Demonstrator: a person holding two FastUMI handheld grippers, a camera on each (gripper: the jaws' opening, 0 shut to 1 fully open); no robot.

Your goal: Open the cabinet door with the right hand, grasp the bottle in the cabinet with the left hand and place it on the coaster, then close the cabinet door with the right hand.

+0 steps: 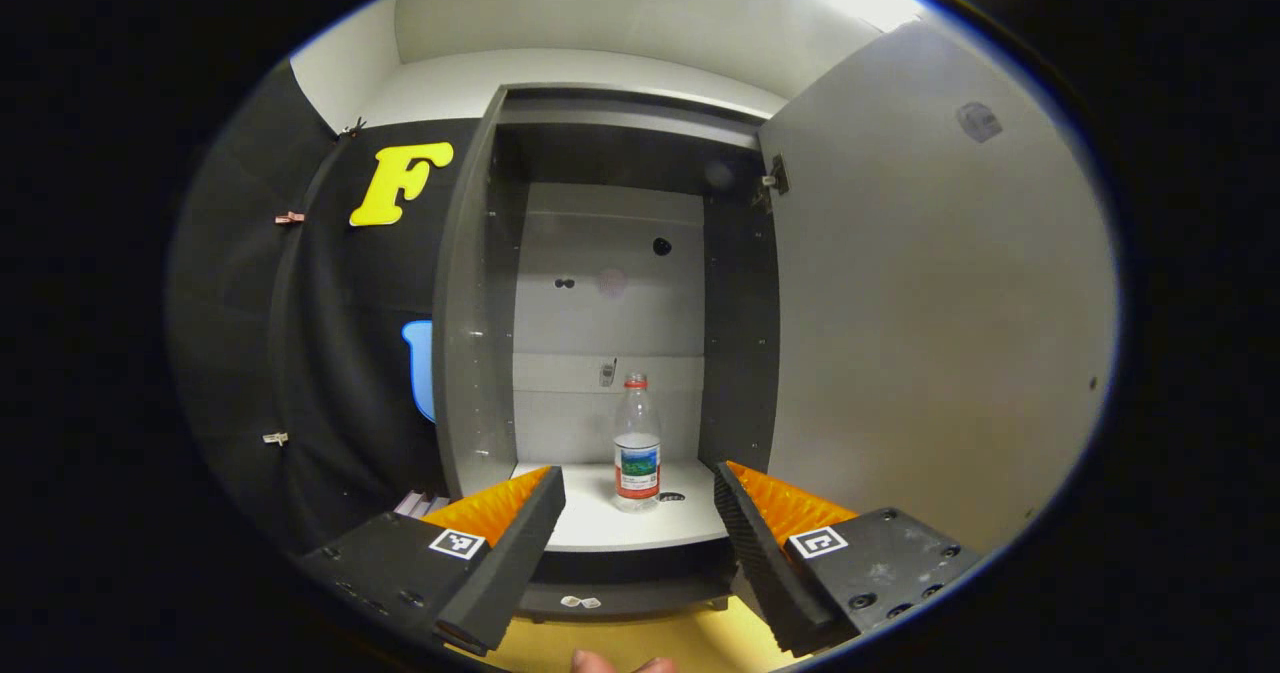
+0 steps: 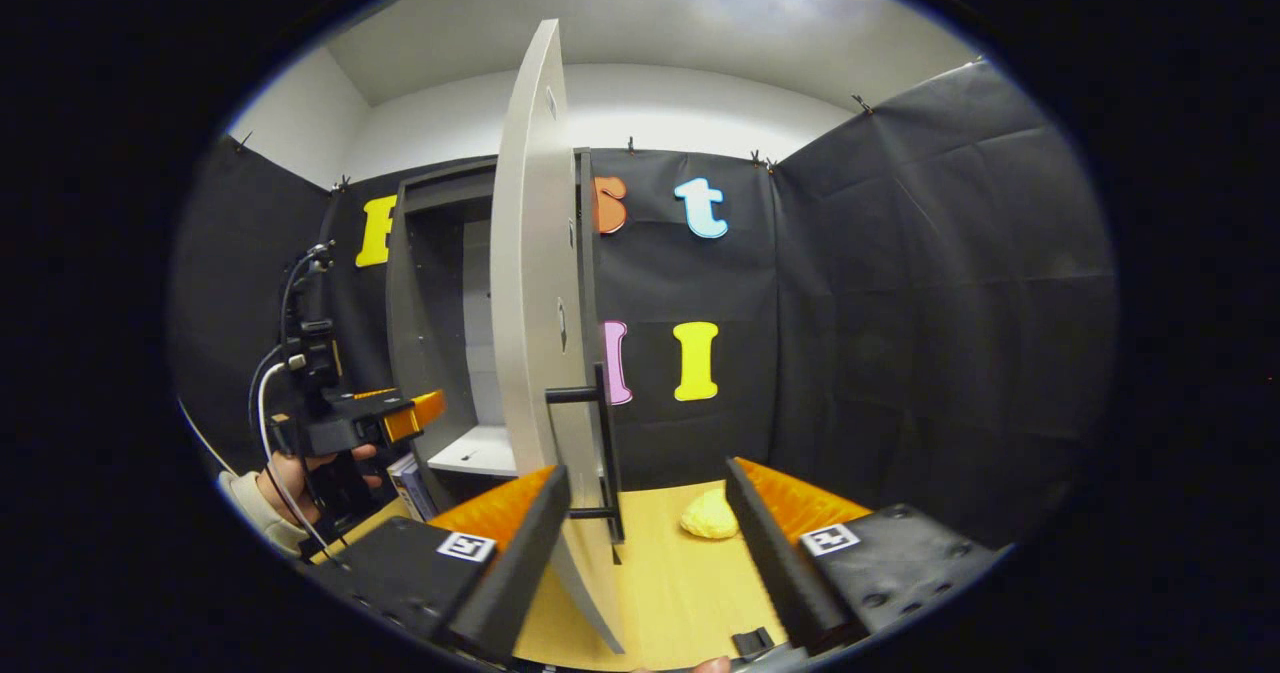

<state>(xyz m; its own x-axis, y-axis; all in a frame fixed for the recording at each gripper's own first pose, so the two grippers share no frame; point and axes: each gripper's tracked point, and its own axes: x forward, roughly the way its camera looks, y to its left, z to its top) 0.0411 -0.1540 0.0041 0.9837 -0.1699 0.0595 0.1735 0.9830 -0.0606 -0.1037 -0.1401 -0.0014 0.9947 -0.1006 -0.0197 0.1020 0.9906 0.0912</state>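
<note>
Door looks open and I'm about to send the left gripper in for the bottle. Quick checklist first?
1. Pale grey cabinet door swung open: ok.
2. Clear plastic bottle with red cap upright on white shelf: ok.
3. Left gripper open, bottle lined up between its fingers: ok.
4. Path to bottle free: ok.
5. Right gripper open, off the black door handle: ok.
6. Coaster location: cannot tell.

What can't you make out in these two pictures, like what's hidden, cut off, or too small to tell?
- Cabinet interior, right gripper view: the open door hides most of it.
- Bottle fill level, left gripper view: too small to judge.
- Small marks on the shelf beside the bottle: too small to identify.
- Yellow lump on the table, right gripper view: too blurred to identify.
</note>
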